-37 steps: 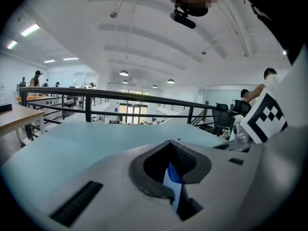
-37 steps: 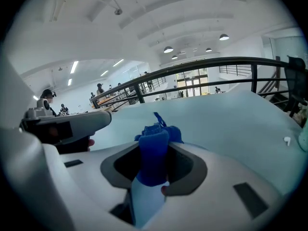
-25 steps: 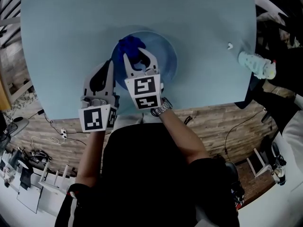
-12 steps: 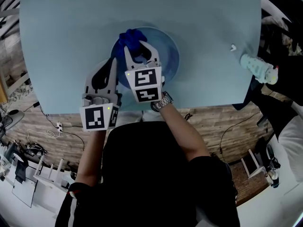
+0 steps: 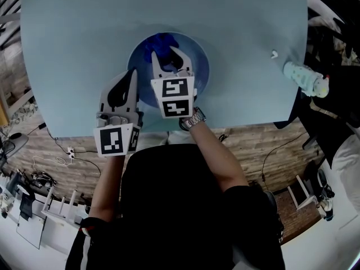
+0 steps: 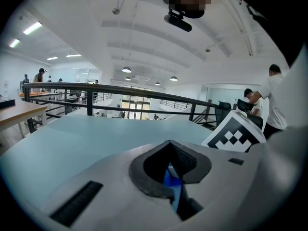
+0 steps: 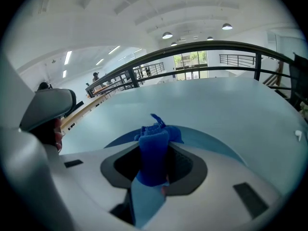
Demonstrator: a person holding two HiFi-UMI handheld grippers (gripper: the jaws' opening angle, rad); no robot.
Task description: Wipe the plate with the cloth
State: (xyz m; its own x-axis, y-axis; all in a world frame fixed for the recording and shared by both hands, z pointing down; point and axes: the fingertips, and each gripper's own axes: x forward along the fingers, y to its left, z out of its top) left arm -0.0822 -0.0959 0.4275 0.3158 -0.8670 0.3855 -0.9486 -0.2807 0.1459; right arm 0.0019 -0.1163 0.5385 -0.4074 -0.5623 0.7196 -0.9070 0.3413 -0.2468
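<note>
The right gripper has slid the blue cloth a little to the right, on the far side of the plate. Its jaws squeeze the cloth tight. The left gripper pinches the plate's left rim.

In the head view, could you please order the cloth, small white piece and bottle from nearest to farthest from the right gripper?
1. cloth, between the jaws of the right gripper.
2. small white piece, farther right on the table.
3. bottle, at the table's right edge.
</note>
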